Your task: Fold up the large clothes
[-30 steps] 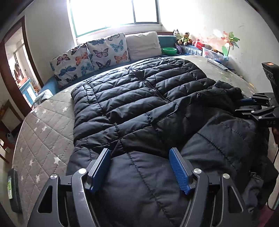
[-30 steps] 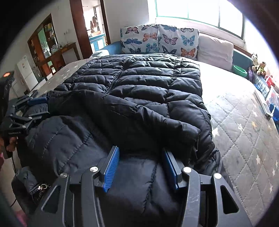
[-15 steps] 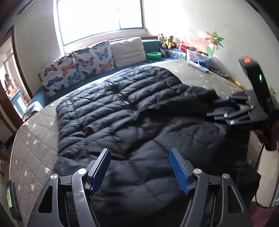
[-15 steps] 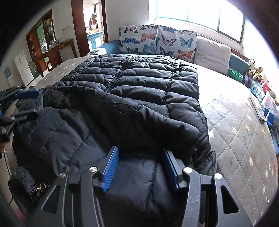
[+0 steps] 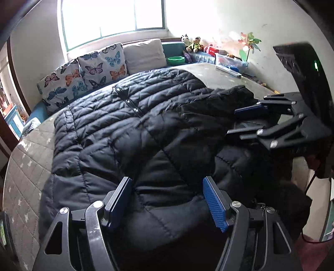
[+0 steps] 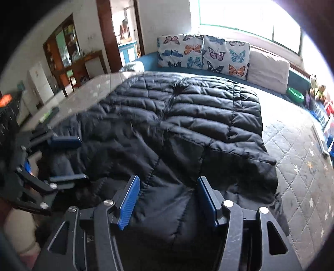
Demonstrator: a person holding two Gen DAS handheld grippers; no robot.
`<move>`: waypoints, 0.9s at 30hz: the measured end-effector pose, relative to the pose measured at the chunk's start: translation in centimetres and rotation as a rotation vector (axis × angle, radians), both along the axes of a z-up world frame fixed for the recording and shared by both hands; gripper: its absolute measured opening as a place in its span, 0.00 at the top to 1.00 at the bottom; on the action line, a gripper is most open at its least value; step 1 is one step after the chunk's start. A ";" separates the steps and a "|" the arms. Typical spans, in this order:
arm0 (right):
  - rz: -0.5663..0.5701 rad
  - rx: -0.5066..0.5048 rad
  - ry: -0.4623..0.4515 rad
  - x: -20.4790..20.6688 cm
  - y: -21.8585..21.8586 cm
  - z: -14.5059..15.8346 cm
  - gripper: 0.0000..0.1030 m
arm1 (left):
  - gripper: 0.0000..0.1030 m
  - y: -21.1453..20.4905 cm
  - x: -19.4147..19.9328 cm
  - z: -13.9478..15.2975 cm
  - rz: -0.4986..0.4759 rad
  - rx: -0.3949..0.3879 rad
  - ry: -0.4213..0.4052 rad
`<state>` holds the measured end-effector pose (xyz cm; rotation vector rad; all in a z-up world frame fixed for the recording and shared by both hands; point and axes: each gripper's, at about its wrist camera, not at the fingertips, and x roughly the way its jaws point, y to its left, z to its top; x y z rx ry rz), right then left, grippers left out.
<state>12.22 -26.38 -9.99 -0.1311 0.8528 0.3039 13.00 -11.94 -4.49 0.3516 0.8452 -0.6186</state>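
Left wrist view: a black quilted jacket (image 5: 129, 133) lies spread across a grey star-quilted mattress (image 5: 25, 166). Butterfly-print pillows (image 5: 83, 73) and a plain beige cushion (image 5: 144, 55) line the far edge under a bright window (image 5: 112, 18); a green bowl (image 5: 176, 60), soft toys (image 5: 193, 43) and a pinwheel (image 5: 249, 41) sit toward the right wall. The left gripper (image 5: 168, 200) hangs low over the jacket's near edge, jaws spread wide with fabric bulging between them, not pinched. The right gripper (image 5: 246, 121) reaches in sideways from the right, its fingers apart over a raised fold.

Right wrist view: the same jacket (image 6: 208, 116) fills the mattress (image 6: 302, 162), with a wooden doorway (image 6: 108, 35) and a cabinet (image 6: 68, 54) beyond. The right gripper (image 6: 167, 200) is wide open over the near hem, padding rising between the blue pads. The left gripper (image 6: 66, 159) enters from the left, blurred, also open.
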 end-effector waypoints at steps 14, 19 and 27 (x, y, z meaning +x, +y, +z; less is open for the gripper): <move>0.031 -0.136 -0.055 -1.6 1.2 -1.0 0.37 | 0.28 1.5 -3.3 2.4 -0.034 -0.045 0.025; 0.044 -0.159 -0.058 -3.2 1.1 0.6 0.37 | 0.28 2.7 -7.7 3.3 -0.119 -0.033 0.068; 0.121 -0.215 -0.077 -8.8 0.0 2.6 0.37 | 0.27 3.4 -12.0 0.9 -0.139 -0.034 0.206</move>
